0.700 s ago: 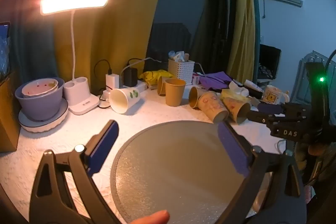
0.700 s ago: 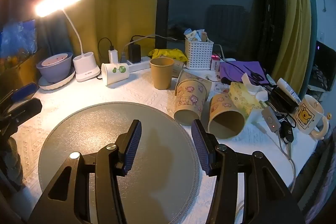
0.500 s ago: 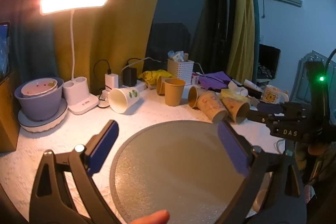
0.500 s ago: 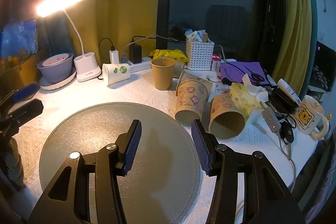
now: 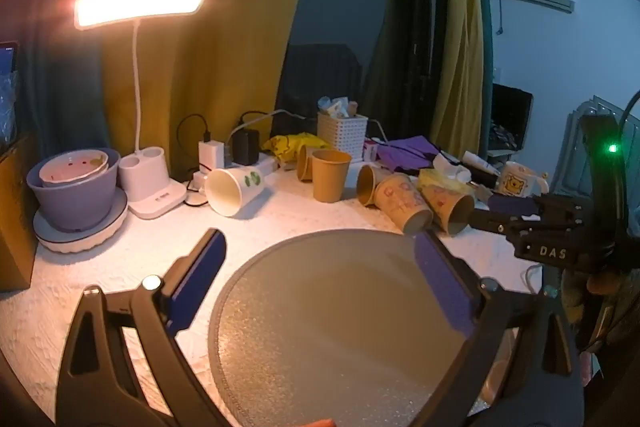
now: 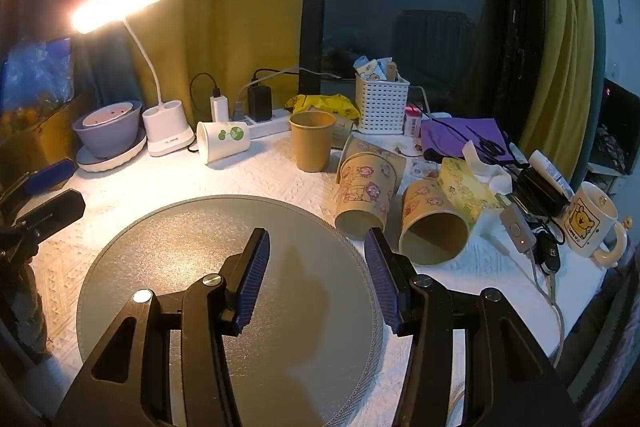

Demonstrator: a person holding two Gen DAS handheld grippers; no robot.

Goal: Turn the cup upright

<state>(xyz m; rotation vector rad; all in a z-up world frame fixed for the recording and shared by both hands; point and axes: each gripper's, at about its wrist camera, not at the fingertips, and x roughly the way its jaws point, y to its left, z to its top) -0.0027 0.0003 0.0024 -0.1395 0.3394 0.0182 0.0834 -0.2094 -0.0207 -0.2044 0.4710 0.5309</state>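
Several paper cups lie on their sides on the white table. A white cup with green print [image 5: 234,190] [image 6: 222,141] lies near the lamp base. Two cartoon-print cups [image 6: 366,195] [image 6: 434,223] lie right of the round grey mat [image 6: 180,227]; they also show in the left wrist view [image 5: 402,202]. A plain brown cup [image 6: 312,141] [image 5: 330,175] stands upright behind. My left gripper [image 5: 320,271] is wide open and empty above the mat [image 5: 328,307]. My right gripper [image 6: 316,267] is open and empty above the mat's right part, short of the cartoon cups.
A lit desk lamp [image 5: 140,3], a purple bowl on a plate [image 5: 74,187], chargers on a power strip [image 6: 256,107], a white basket [image 6: 382,103], a tissue pack [image 6: 468,187], keys and a bear mug [image 6: 592,223] crowd the table's back and right.
Both views have shifted only slightly. Neither gripper has changed its opening and no cup has moved.
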